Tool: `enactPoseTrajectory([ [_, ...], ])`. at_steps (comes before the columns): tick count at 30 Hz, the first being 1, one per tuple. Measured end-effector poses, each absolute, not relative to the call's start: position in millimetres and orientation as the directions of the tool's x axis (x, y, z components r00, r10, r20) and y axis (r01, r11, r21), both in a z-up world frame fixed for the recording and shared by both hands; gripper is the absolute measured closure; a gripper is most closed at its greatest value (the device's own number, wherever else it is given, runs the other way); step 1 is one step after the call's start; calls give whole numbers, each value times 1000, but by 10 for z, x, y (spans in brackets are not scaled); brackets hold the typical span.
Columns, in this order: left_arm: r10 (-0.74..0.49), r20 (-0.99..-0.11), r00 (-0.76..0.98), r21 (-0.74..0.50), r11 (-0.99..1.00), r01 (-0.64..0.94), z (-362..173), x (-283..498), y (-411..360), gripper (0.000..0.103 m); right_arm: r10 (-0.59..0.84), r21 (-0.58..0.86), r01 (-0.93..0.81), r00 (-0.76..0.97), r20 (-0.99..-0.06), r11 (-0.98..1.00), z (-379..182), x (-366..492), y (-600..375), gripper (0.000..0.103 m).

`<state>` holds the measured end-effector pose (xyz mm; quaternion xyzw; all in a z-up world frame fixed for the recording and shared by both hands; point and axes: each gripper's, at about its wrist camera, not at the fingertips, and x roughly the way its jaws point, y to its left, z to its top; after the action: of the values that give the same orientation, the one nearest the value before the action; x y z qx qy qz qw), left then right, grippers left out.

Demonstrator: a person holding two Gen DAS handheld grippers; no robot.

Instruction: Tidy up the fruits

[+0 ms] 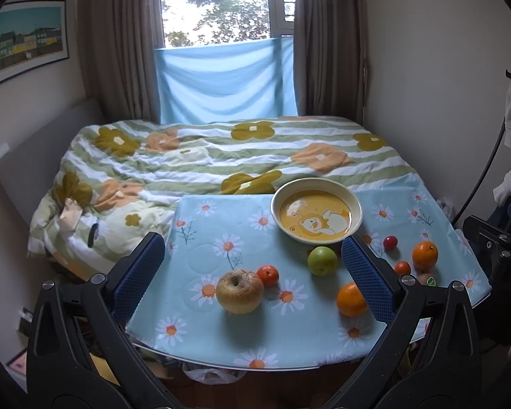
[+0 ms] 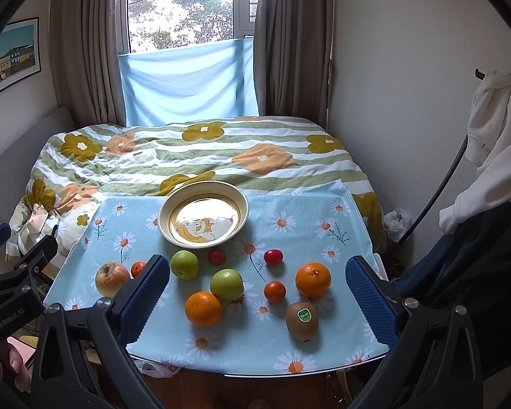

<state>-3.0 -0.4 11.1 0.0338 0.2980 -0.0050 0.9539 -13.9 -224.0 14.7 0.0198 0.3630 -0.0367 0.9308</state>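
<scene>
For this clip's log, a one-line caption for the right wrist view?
Open right claw hovers over a daisy tablecloth strewn with fruit, including a kiwi, before an empty bowl.

Fruits loose on the table: brownish apple (image 2: 111, 278) far left | two oranges (image 2: 203, 308) | kiwi (image 2: 302, 320) upright, stickered | bowl (image 2: 203, 214) empty

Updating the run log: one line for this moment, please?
left gripper: open, empty | right gripper: open, empty | bowl: empty | fruits: all on table
</scene>
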Motion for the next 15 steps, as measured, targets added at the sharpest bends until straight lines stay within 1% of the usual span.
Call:
enactPoseTrajectory([
  [15, 20, -566, 824, 67, 997, 22, 124, -23, 6, 0, -52, 14, 82, 735, -676, 997, 173, -141, -2240, 0],
])
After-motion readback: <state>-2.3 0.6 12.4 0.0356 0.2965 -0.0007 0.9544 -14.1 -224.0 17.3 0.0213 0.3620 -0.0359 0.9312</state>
